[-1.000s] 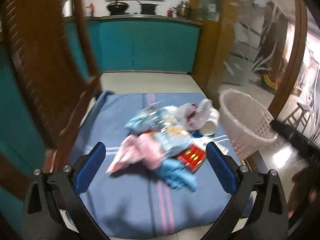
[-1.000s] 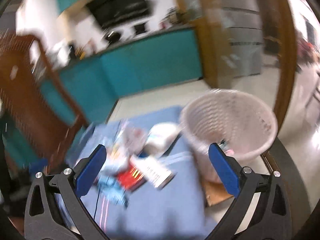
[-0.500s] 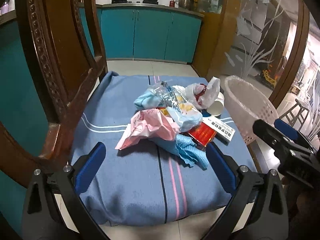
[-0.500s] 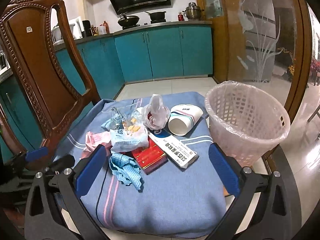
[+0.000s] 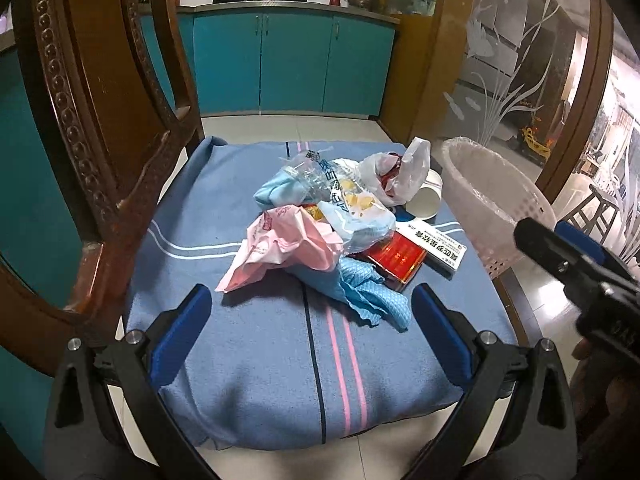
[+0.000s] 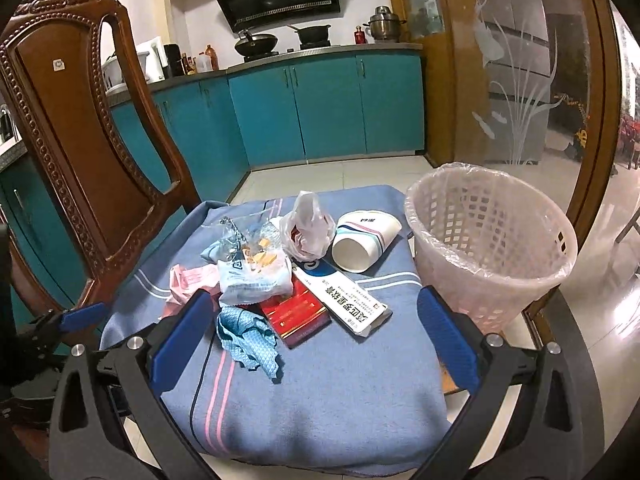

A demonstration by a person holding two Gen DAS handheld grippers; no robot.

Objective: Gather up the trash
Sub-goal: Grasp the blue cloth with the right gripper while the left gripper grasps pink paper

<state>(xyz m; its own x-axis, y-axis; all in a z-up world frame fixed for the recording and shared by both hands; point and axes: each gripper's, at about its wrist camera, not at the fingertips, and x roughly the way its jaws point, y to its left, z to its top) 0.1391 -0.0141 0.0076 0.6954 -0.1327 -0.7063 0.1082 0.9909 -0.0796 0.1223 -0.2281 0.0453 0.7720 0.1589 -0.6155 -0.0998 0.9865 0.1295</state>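
Observation:
A heap of trash lies on a blue blanket (image 5: 248, 344) over a chair seat: a pink wrapper (image 5: 288, 248), a crumpled blue cloth (image 6: 246, 334), a red box (image 6: 294, 314), a long white box (image 6: 344, 300), a clear snack bag (image 6: 252, 272), a white plastic bag (image 6: 308, 226) and a tipped paper cup (image 6: 362, 240). A pink lined basket (image 6: 492, 240) stands right of the seat. My left gripper (image 5: 310, 320) is open and empty, just before the heap. My right gripper (image 6: 312, 320) is open and empty, around the red box's near side.
The carved wooden chair back (image 6: 80, 128) rises at the left. Teal kitchen cabinets (image 6: 320, 112) stand behind, across a tiled floor. A frosted glass door (image 6: 516, 60) in a wooden frame is at the right. The right gripper shows at the right in the left wrist view (image 5: 576, 264).
Both grippers have steadied after a blurred swing and come a little nearer to the heap. The trash has not moved, and both grippers stay open.

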